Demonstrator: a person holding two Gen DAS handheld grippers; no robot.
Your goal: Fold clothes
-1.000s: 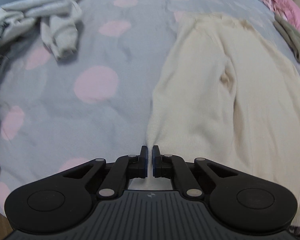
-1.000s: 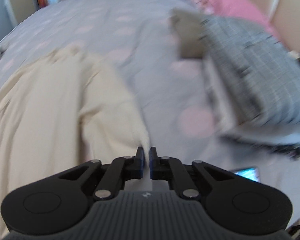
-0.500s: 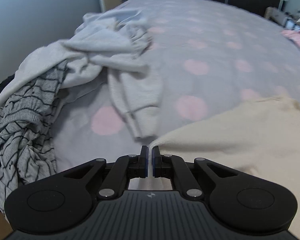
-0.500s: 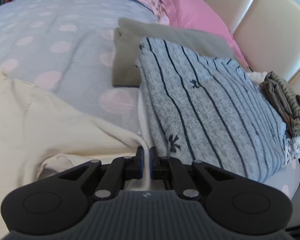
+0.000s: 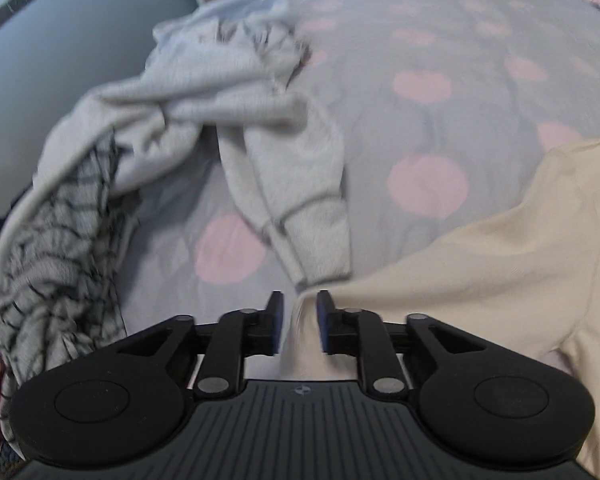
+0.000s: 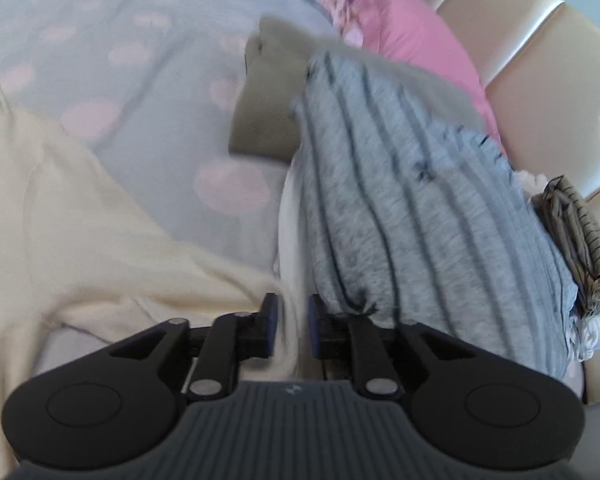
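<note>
On the bed (image 5: 440, 40), both grippers' jaws stand parted around cream sweater (image 5: 500, 264) corners, apparently releasing; smoothing at 3 o'clock seems next.

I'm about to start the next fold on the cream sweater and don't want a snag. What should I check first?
1. Left claw released: ok, jaws apart, cream sweater edge loose between them.
2. Right claw released: ok, jaws apart, cloth not pinched.
3. Sweater flat: not ok, a ridge of cloth bunches near the right claw.
4. Clear on the left: not ok, a light grey garment cuff meets the sweater's corner.
5. Clear on the right: not ok, the grey striped folded top sits beside the claw.
6. Sleeves' position: cannot tell.
</note>
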